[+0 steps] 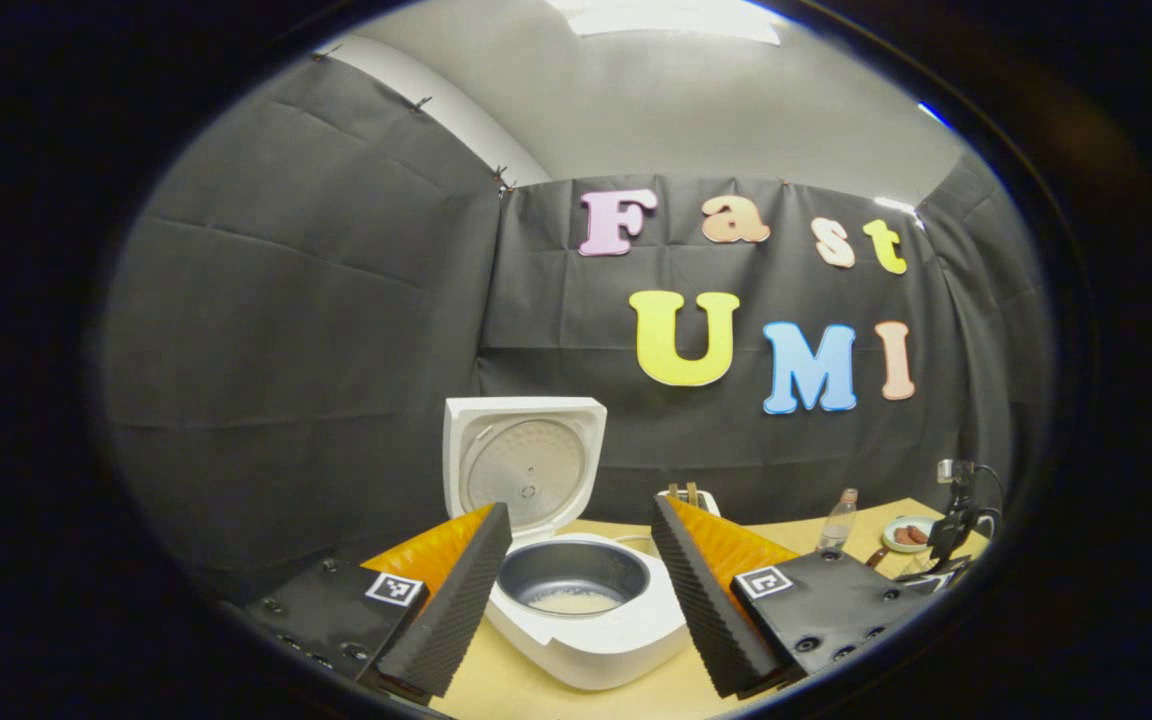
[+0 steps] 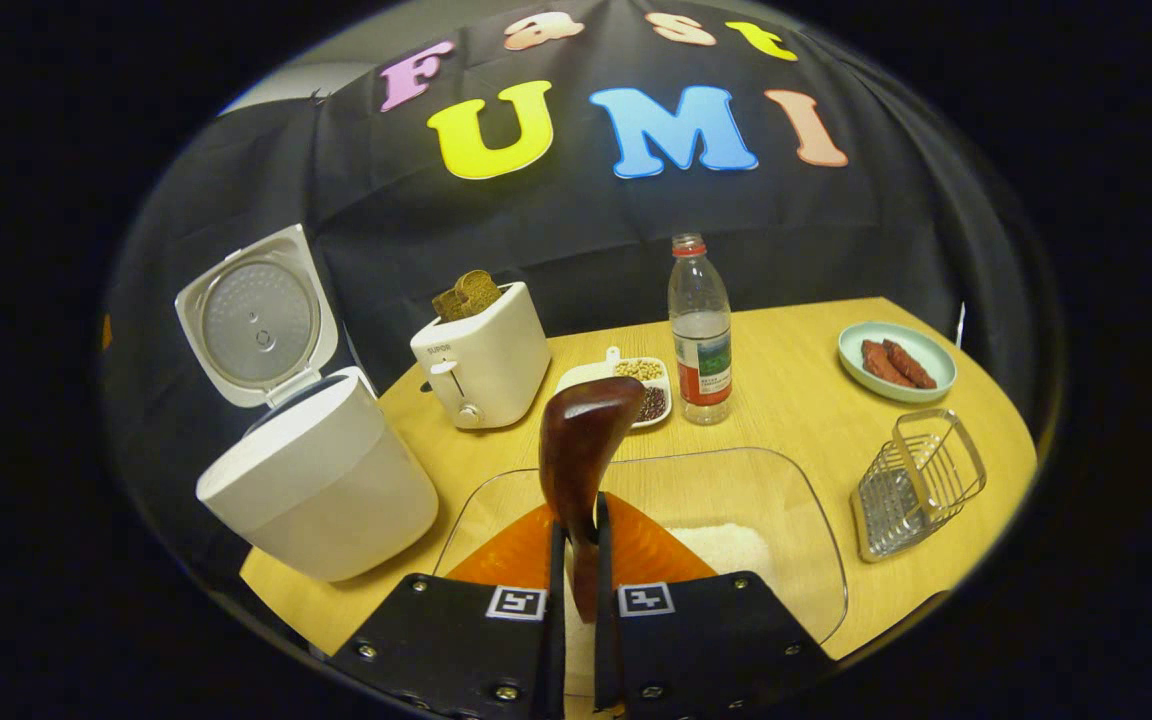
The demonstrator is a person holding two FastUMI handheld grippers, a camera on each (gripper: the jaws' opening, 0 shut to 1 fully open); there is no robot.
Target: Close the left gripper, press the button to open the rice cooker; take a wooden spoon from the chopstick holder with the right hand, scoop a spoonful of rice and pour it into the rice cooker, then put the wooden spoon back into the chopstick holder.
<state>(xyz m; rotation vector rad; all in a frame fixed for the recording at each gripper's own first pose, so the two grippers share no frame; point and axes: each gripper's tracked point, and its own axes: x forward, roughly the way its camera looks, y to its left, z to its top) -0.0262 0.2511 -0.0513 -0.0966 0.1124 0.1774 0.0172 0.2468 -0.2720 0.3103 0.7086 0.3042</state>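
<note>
The white rice cooker [image 1: 586, 640] stands open with its lid [image 1: 524, 465] raised; a little rice lies in the inner pot [image 1: 573, 578]. My left gripper [image 1: 579, 510] is open, its fingers to either side of the pot and apart from it. My right gripper [image 2: 576, 530] is shut on the handle of the dark wooden spoon [image 2: 586, 430], which stands upright over the clear tray [image 2: 796, 500] holding white rice [image 2: 731, 548]. I cannot tell whether the spoon carries rice. The open rice cooker [image 2: 321, 480] sits to the left of the tray. The wire chopstick holder [image 2: 916, 480] stands at the right.
On the wooden table [image 2: 796, 400] stand a white toaster [image 2: 481, 360] with bread, a small dish of beans [image 2: 636, 385], a plastic bottle [image 2: 701, 330] and a green plate of sausages [image 2: 896, 360]. The left gripper view has the bottle [image 1: 838, 520] and plate [image 1: 906, 535] at right.
</note>
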